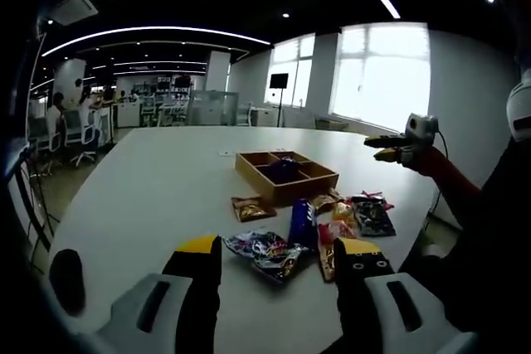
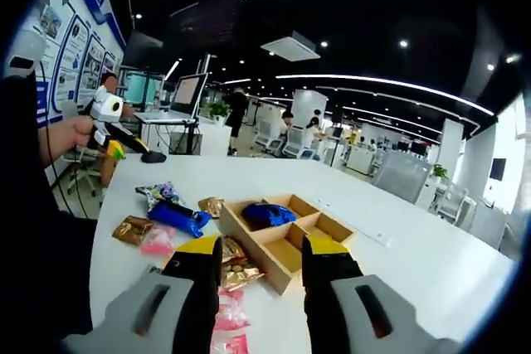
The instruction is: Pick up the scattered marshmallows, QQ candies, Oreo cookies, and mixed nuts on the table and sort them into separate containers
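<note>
Open-plan office, white worktop | wooden divided tray holds one blue packet; snack packets scattered beside tray | left gripper and right gripper fingers spread, empty | risk: overlapping glossy packets may slip or lift together, or land in the wrong compartment.

White table w/ wooden tray, snack packets.

in the left gripper view the desk lies bare to the left of the wooden tray; snack packets crowd the near edge beside it. the right gripper hangs over the far corner.
</note>
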`<state>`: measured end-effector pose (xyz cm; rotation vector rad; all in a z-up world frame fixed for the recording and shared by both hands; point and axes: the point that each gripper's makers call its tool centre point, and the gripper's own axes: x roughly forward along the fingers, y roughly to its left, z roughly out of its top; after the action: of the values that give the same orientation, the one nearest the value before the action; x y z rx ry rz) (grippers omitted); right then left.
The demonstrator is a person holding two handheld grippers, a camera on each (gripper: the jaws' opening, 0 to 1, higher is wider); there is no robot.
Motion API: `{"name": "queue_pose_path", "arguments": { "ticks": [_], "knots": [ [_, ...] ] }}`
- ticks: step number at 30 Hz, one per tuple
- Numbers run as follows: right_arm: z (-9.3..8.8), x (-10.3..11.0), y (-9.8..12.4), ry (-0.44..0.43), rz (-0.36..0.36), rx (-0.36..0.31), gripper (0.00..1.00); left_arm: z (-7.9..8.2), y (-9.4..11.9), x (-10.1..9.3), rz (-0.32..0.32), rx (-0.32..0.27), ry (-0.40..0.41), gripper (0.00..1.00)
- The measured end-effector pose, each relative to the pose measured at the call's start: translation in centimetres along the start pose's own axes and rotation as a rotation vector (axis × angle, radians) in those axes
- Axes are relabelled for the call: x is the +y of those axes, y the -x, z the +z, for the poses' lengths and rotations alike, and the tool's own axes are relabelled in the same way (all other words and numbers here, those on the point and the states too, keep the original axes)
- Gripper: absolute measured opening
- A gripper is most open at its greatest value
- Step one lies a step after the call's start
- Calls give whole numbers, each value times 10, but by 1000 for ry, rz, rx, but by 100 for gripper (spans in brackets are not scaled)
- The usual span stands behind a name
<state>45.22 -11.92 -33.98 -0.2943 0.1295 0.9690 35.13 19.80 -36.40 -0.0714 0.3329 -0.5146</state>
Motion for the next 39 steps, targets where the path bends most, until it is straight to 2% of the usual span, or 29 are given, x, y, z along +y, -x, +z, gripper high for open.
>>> {"name": "queue_pose_path", "arguments": {
  "ticks": [5,17,31,39],
  "knots": [
    [-7,6,10,-8,-7,8,35,4,-2,-1,-6,1,-6,59],
    [-10,21,30,-11,-11,6,35,5,-4,-4,-10,6,-7,59],
    [-13,29,39,-4,-19,12,35,-12,-12,1,-24,19,88,55],
    [-19,35,43,19,-9,37,35,-24,-19,7,-10,34,152,55]
  ]
}}
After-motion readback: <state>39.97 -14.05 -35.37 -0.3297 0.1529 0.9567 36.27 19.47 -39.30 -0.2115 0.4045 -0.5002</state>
